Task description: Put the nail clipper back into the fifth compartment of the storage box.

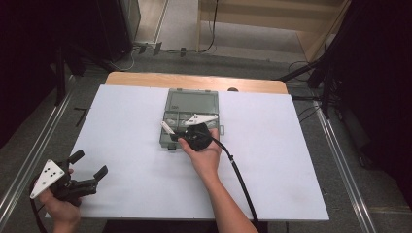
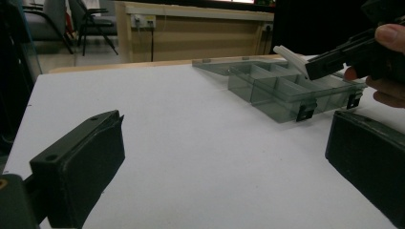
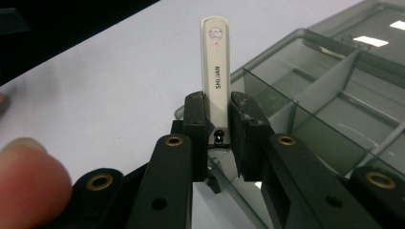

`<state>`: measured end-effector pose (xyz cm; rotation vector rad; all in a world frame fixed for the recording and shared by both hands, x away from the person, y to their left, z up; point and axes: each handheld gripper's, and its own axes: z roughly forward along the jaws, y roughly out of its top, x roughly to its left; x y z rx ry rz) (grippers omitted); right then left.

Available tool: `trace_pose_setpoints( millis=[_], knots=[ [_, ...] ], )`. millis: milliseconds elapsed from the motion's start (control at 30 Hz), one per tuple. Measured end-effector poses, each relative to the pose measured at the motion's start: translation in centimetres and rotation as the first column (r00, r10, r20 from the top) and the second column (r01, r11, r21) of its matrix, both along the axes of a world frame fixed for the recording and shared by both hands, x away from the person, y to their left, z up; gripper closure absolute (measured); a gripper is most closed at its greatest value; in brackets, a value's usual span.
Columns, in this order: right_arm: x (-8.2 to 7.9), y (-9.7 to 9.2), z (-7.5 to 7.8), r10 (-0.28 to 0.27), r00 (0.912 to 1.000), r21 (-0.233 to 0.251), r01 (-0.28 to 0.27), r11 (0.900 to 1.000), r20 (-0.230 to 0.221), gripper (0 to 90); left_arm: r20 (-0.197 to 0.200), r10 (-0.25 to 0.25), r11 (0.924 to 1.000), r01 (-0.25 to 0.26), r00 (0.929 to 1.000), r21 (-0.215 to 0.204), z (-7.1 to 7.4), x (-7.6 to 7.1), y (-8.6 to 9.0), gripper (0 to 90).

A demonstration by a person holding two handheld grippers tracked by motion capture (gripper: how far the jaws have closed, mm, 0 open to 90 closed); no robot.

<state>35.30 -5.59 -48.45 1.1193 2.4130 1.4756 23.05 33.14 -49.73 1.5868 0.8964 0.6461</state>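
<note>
Holding white nail clipper [image 3: 215, 76] by its end, right gripper [image 3: 218, 138] hovers over organizer box [image 1: 190, 104] near edge. Thin grip: clipper may pivot, slip onto bench [image 1: 121, 136]. Left gripper [image 1: 90, 167] wide, empty, well apart.

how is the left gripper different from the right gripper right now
The left gripper is open and holds nothing; the right gripper is shut on a slim white nail clipper. The left sits near the table's edge; the right is at the smoky grey plastic compartment box. Both have black fingers.
</note>
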Motion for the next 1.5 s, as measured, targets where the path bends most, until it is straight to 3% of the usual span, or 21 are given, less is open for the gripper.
trace_pose_setpoints(
  millis=[533, 667, 833, 933, 1133, 1233, 1300, 1500],
  knots=[
    [0.4, 0.7, -0.8, -0.005, 0.9997, -0.018, 0.004, 0.9998, -0.024, 78.6, 0.001, 0.000, 1.0000, 0.000, 1.0000, 0.000, 0.0, 0.0, 0.0, 0.0],
    [0.6, 0.6, -0.7, -0.030, 0.9992, -0.007, 0.030, 0.9995, -0.027, 61.2, 0.001, 0.000, 1.0000, 0.000, 1.0000, 0.002, 0.0, 0.0, 0.0, 0.0],
    [0.4, 0.5, -0.7, -0.038, 0.9990, -0.048, 0.036, 0.9982, -0.024, 44.1, 0.001, -0.001, 1.0000, 0.001, 1.0000, 0.002, 0.0, 0.0, 0.0, 0.0],
    [0.1, 0.4, -0.5, -0.026, 0.9996, -0.026, 0.026, 0.9993, -0.006, 33.2, 0.001, 0.000, 1.0000, 0.000, 1.0000, 0.002, 0.0, 0.0, 0.0, 0.0],
    [-0.8, 0.3, 0.4, -0.030, 0.9980, 0.011, 0.030, 0.9995, 0.055, 12.4, 0.001, -0.002, 1.0000, 0.002, 1.0000, 0.004, 0.0, 0.0, 0.0, 0.0],
    [-1.5, -0.1, 0.6, -0.091, 0.9886, 0.004, 0.091, 0.9958, 0.120, 2.2, 0.002, -0.002, 1.0000, 0.002, 1.0000, 0.006, 0.0, 0.0, -0.1, 0.0],
    [-1.7, -0.7, 0.7, -0.089, 0.9890, 0.029, 0.086, 0.9959, 0.118, 0.0, 0.002, -0.002, 1.0000, 0.002, 1.0000, 0.006, 0.0, 0.0, -0.1, 0.0],
    [-2.7, -2.5, 0.6, -0.114, 0.9824, 0.035, 0.110, 0.9933, 0.148, 0.0, 0.002, -0.002, 1.0000, 0.002, 1.0000, 0.007, 0.0, 0.0, -0.1, 0.0]
  ],
)
